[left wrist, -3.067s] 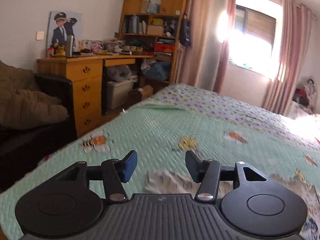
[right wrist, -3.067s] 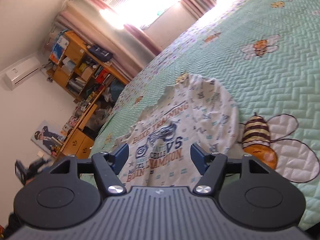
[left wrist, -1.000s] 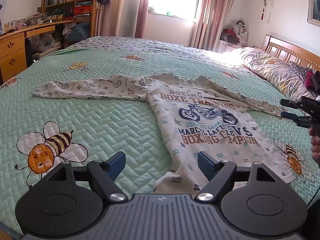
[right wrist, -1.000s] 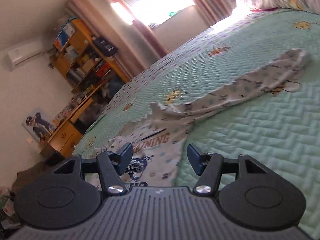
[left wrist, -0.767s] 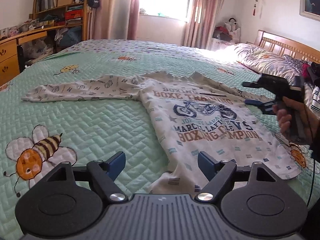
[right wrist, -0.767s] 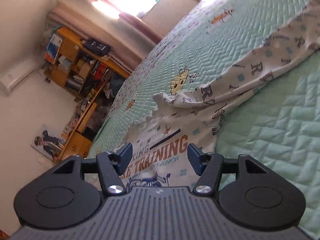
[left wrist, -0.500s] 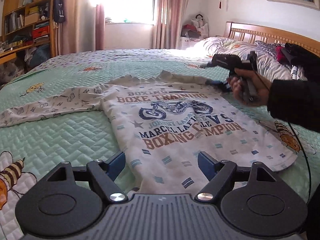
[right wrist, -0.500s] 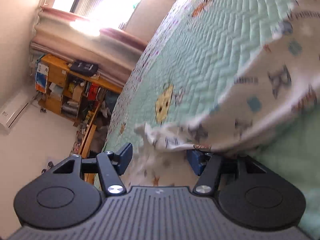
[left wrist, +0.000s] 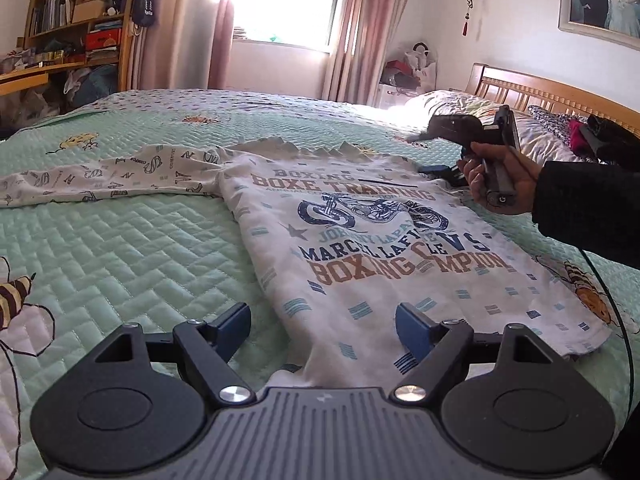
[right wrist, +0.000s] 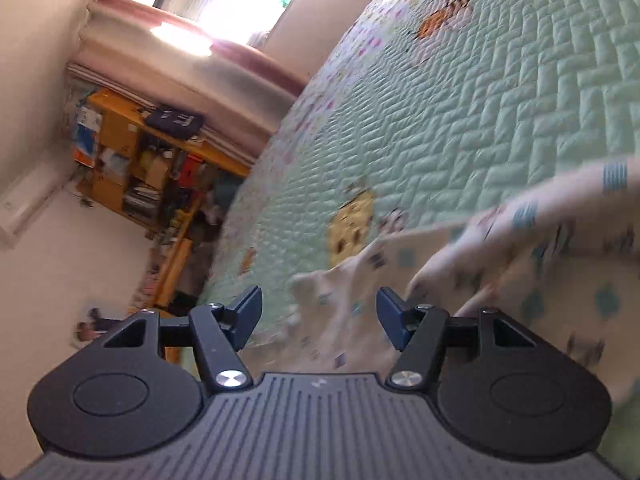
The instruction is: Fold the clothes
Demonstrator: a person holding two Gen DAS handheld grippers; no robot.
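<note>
Shirt: lies flat and face up on the bed, print readable from the near edge, collar far, hem near.
Long axis: body runs near to far; the left sleeve stretches out across the quilt to the left, at right angles to the body.
Left tongs: open wide, nothing gripped; the near left part of the hem lies between and under the blue pads, which do not press on it.
Right tongs: jaws closing, cloth between them but not yet pinched as far as the blurred view shows; in the left view they sit at the far right shoulder of the shirt, held by the right hand.
Which way the cloth lies: for the left tongs, straight ahead and just below; for the right tongs, ahead and to the right of the jaws, with the shoulder fabric bunched there.
Nearer hand: each is at its own end of the shirt, left at the hem, right at the shoulder, well apart along the body.
Judgement: the two grips seem to line up along the shirt's length, which suits a lengthwise fold of one side toward the other; the left sleeve is outside both reaches for now.
</note>
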